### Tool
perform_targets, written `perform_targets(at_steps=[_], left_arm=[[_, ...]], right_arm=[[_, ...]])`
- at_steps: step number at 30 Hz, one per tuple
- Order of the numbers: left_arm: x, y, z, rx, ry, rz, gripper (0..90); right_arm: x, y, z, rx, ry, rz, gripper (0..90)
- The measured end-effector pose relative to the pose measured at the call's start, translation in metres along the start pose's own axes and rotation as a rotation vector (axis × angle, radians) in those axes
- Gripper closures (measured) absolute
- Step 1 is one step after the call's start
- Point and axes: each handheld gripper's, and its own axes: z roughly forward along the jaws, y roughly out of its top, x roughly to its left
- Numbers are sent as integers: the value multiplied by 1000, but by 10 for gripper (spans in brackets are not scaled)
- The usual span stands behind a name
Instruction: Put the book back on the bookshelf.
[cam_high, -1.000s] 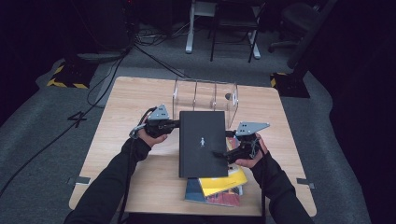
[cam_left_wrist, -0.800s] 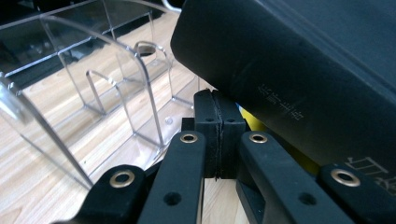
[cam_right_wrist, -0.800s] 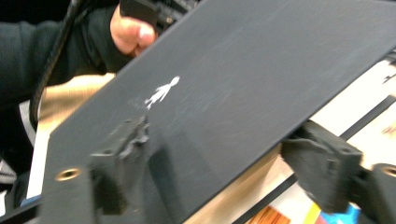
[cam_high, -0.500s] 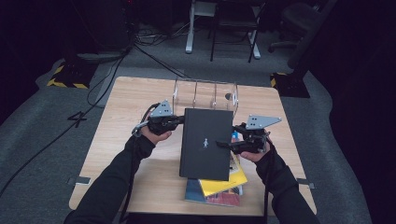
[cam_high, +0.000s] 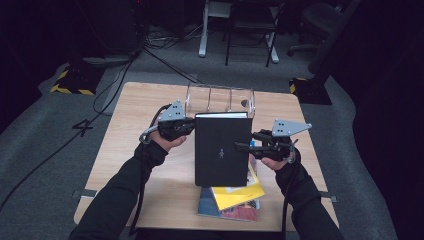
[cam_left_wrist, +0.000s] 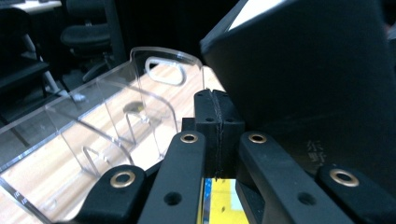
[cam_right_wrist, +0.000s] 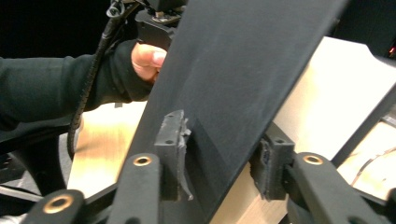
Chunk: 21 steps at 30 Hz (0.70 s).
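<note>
A large black book (cam_high: 222, 150) hangs tilted above the table between my two grippers. My left gripper (cam_high: 192, 127) is at its left edge. In the left gripper view its pads (cam_left_wrist: 217, 126) are pressed together, with the book (cam_left_wrist: 303, 70) leaning against the right jaw; nothing shows between the pads. My right gripper (cam_high: 240, 146) straddles the right edge. Its jaws have just been closing, and in the right gripper view the pads of this gripper (cam_right_wrist: 222, 149) sit on both faces of the book (cam_right_wrist: 233, 70).
A clear acrylic rack (cam_high: 220, 97) with upright dividers stands just beyond the book, close to my left gripper (cam_left_wrist: 116, 107). A stack of books topped by a yellow one (cam_high: 240, 192) lies under the black book. Bare wooden table (cam_high: 140, 115) spreads to the left.
The black book has come up off the stack and moved toward the rack. Both hands have risen, and the right gripper's jaws have closed in on the book's right edge.
</note>
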Motion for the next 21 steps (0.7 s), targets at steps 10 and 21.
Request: perform_targets(at_steps=[10,21], left_arm=[[-18,24,-7,-14,12,48,900],[-42,16,-24,-23,21,72,831]], right_arm=[[12,-3,-18,-28,-41,-48,678],[34,-15,-29,-45,-44,-98,707]])
